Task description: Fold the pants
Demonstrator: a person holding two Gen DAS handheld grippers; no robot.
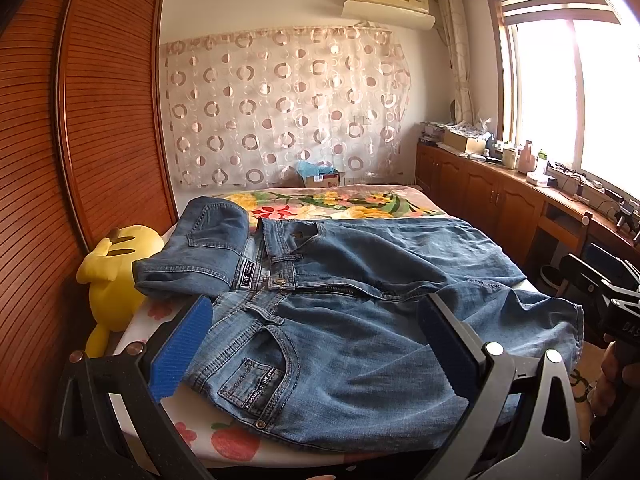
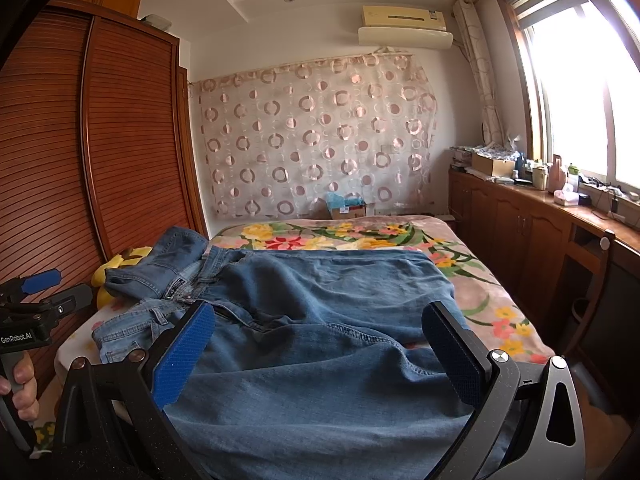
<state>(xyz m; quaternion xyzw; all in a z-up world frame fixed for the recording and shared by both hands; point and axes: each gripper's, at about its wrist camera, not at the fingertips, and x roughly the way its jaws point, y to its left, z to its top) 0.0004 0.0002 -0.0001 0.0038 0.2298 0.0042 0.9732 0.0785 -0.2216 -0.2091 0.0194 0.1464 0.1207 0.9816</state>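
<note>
Blue jeans [image 1: 360, 300] lie spread on the bed, front side up, waistband to the left with one back corner flipped over, legs running right. My left gripper [image 1: 316, 320] is open above the front pocket near the waist, holding nothing. In the right wrist view the jeans [image 2: 320, 300] fill the near bed. My right gripper [image 2: 320, 336] is open over the leg part, holding nothing. The left gripper also shows at the left edge of the right wrist view [image 2: 40, 284], and part of the right gripper's body [image 1: 612, 300] shows at the right edge of the left wrist view.
A yellow plush toy [image 1: 116, 272] lies at the bed's left edge beside the wooden wardrobe [image 1: 80, 160]. A floral blanket [image 1: 340, 204] covers the far bed. Cabinets with clutter [image 1: 520, 184] run along the right wall under the window. A cardboard box [image 1: 320, 178] sits behind the bed.
</note>
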